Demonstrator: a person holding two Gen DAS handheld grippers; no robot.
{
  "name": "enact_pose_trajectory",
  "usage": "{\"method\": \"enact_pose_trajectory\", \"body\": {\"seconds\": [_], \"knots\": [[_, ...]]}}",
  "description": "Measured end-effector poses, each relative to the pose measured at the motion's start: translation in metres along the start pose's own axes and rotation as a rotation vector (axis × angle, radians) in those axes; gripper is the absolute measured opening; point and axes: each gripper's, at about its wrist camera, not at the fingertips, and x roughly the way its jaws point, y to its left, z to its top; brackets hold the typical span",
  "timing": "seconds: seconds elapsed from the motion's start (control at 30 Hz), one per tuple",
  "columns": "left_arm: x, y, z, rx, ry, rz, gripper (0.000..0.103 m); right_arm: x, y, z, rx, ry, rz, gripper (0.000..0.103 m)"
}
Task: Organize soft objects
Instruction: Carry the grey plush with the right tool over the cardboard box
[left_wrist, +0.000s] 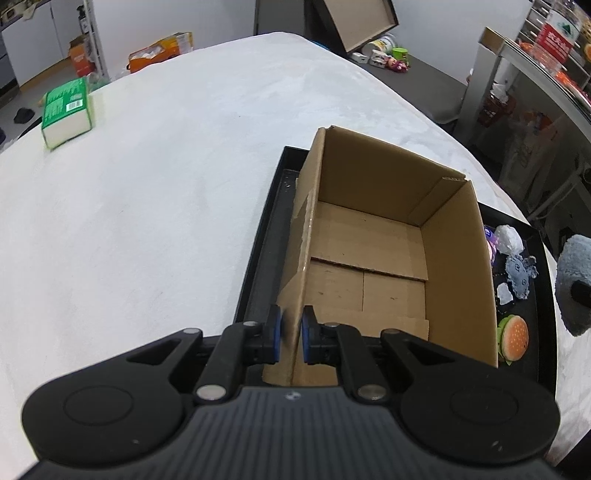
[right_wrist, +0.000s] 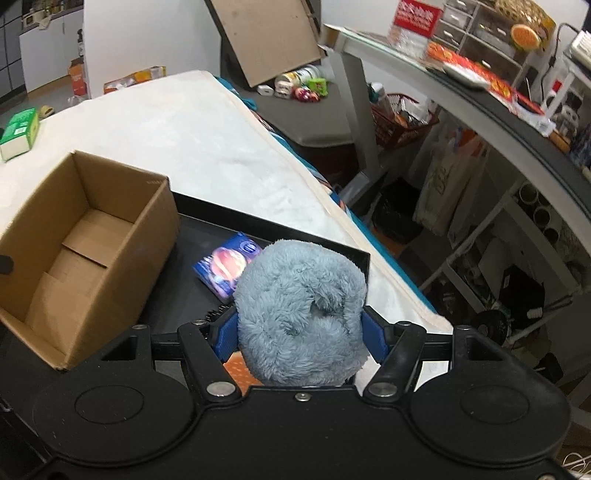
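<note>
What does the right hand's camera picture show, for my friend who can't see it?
The right gripper squeezes a fluffy blue-grey plush above a black tray. An empty cardboard box stands open on the tray's left, and a purple packet lies beside it.

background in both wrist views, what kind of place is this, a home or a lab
Probably a workroom or storeroom staged for recording, not a lived-in home: a cloth-covered table, a long counter stacked with packaged goods and drawer units, and cartons on the floor.
</note>
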Motion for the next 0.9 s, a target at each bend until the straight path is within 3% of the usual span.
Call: {"method": "enact_pose_trajectory", "body": {"seconds": [0.9], "knots": [[0.0,0.008,-0.005,-0.046,-0.014,-0.026,0.011,-0.025,0.082,0.047,-0.138,-0.089,0.072,0.065]]}}
